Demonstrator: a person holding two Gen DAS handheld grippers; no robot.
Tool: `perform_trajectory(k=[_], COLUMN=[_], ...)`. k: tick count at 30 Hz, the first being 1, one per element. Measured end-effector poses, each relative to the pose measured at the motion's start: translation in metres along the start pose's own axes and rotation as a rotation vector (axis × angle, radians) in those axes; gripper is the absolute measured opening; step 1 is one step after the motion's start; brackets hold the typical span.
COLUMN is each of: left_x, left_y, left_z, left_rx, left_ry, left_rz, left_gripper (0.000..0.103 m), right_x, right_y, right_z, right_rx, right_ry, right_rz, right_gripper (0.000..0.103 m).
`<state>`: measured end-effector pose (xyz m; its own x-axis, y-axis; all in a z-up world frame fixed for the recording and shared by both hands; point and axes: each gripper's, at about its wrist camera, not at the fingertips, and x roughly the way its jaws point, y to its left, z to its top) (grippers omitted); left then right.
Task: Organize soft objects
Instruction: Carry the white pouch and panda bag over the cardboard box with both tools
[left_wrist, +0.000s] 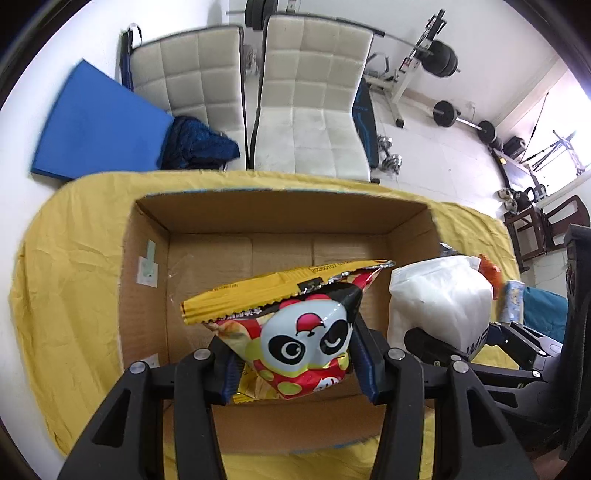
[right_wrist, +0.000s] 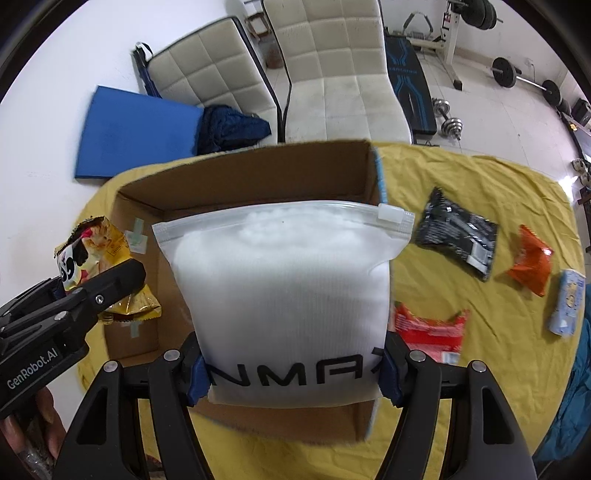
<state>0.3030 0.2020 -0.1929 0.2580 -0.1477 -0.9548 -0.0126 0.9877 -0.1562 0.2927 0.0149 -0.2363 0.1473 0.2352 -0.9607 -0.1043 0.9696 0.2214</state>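
Observation:
My left gripper (left_wrist: 295, 373) is shut on a yellow and red panda snack bag (left_wrist: 295, 325) and holds it above the open cardboard box (left_wrist: 147, 229). The bag also shows in the right wrist view (right_wrist: 92, 251), at the box's left side. My right gripper (right_wrist: 291, 373) is shut on a white zip pouch of cotton (right_wrist: 284, 288) and holds it over the box (right_wrist: 258, 170). The pouch shows in the left wrist view (left_wrist: 439, 295), at the box's right wall.
The box stands on a table with a yellow cloth (right_wrist: 480, 177). On the cloth to the right lie a black packet (right_wrist: 458, 232), an orange packet (right_wrist: 532, 262), a red packet (right_wrist: 428, 328) and a light blue tissue pack (right_wrist: 569, 302). Two white chairs (left_wrist: 314, 96) stand behind the table.

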Motion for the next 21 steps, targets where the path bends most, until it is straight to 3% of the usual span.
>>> perform_trajectory(k=[4,11,17,21], left_x=[0.036,0.108,0.145,0.157], left_y=[0.015,0.042,0.050,0.051], left_z=[0.009,0.016,0.025,0.028], left_rx=[-0.015,-0.092,-0.115,-0.113], left_ry=[0.058,0.212,0.283,0.305], left_rz=[-0.008,-0.124,-0.198,-0.219], left_gripper=[0.047,0.047,0.047,0.048], right_x=[0.033,0.085,0.110,0.114], right_y=[-0.003,-0.001,0.007,0.008], right_z=[0.012,0.027,0.039,0.043], right_rx=[0.016,0.008,-0.045,-0.042], right_ry=[0.033,0.078,0.071,0.074], right_rz=[-0.007,-0.070,-0.182,-0.184], right_gripper=[0.073,0.073,0.074,0.075])
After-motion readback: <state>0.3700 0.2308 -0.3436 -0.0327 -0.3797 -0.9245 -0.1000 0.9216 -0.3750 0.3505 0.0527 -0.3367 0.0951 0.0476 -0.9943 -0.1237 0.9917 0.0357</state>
